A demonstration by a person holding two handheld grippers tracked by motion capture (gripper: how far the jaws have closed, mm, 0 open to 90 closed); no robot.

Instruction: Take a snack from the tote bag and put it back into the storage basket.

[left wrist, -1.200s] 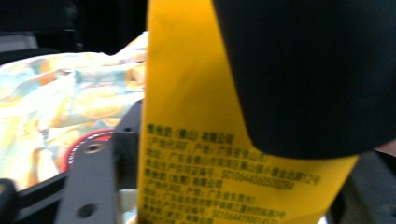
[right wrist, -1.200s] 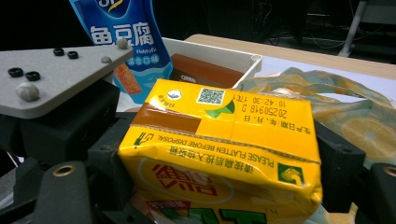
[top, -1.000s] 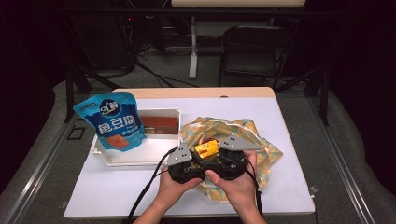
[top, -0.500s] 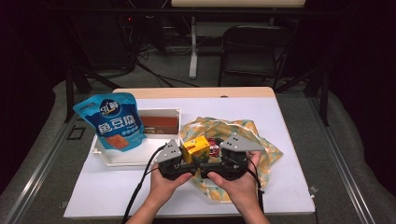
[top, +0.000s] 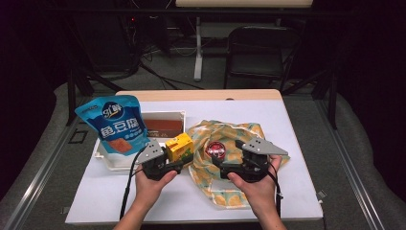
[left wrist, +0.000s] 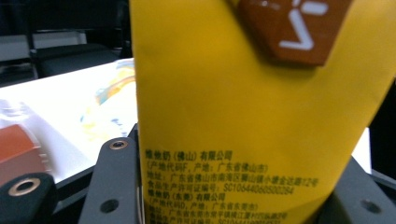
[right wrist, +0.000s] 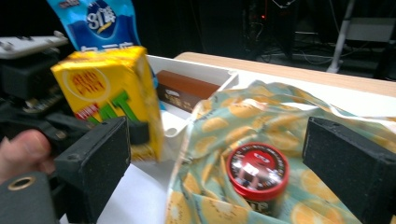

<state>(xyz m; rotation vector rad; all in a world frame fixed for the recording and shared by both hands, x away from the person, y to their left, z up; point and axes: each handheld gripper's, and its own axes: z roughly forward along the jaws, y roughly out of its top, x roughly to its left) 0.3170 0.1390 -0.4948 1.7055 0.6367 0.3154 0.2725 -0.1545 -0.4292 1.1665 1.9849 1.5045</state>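
High view first: the yellow drink carton [top: 179, 147] is seen clamped in the left tongs [top: 178, 165], held just off the near right corner of the white tray [top: 106, 160], beside the edge of the orange-print cloth [top: 230, 191]. Its lower part is hidden behind the tongs and the left hand [top: 151, 179]. In the left gripper view the carton is pressed between both black jaws, so close that its top and bottom are cut off and only small printed text can be read. The right tongs [top: 221, 167] are held apart from everything; their jaws have just been opening and now stand wide, with nothing between the pads. Through the right gripper view the red-lidded round tin [right wrist: 257, 172] is seen lying on the cloth ahead of the gap between the jaws, untouched, its label too blurred to be read. A blue snack pouch [top: 116, 124] is stood against the tray, its base hidden by the tray wall, and a brown box [top: 163, 127] lies inside, partly covered by the pouch. The bench [top: 297, 124] is cut off by the frame's lower edge.
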